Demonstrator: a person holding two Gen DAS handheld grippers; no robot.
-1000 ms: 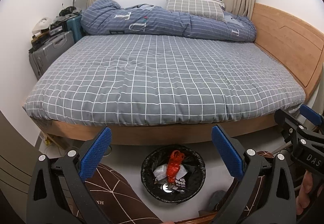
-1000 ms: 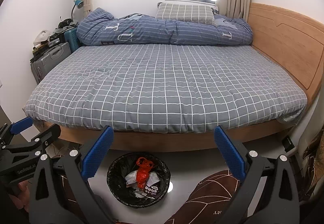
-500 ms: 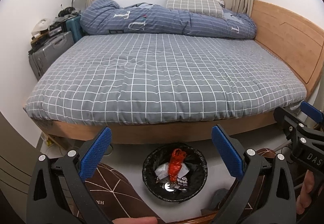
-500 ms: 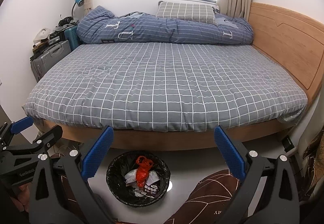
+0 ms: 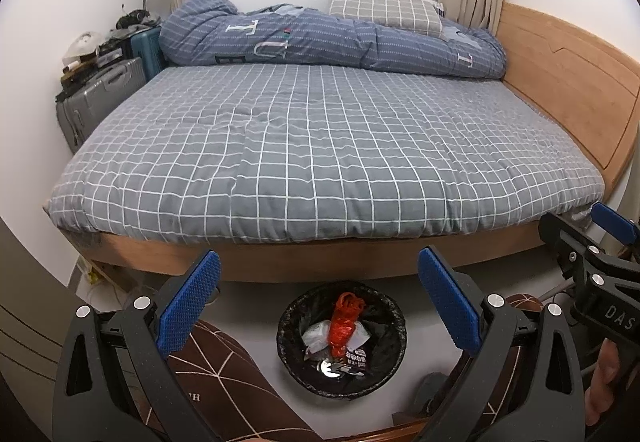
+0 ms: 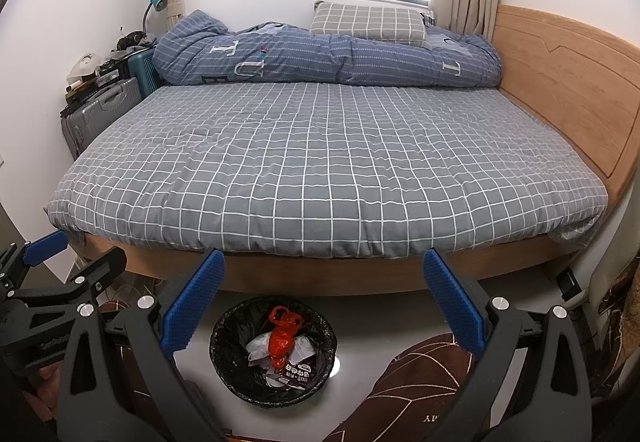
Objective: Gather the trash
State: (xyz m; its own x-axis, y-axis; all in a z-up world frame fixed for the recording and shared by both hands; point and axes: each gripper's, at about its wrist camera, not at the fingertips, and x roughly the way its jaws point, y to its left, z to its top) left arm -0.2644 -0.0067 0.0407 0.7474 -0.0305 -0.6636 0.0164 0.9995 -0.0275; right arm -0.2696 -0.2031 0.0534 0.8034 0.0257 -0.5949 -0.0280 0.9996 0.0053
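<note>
We see little change since a second ago: both grippers, left gripper (image 5: 318, 298) and right gripper (image 6: 324, 302), stay wide, empty, above bin (image 5: 341, 338); no loose trash visible, task looks finished.

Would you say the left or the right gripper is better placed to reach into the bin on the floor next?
Probably left: the bin sits nearly centred between the left gripper's open fingers, but off toward the left finger of the right gripper. Both are empty.
</note>
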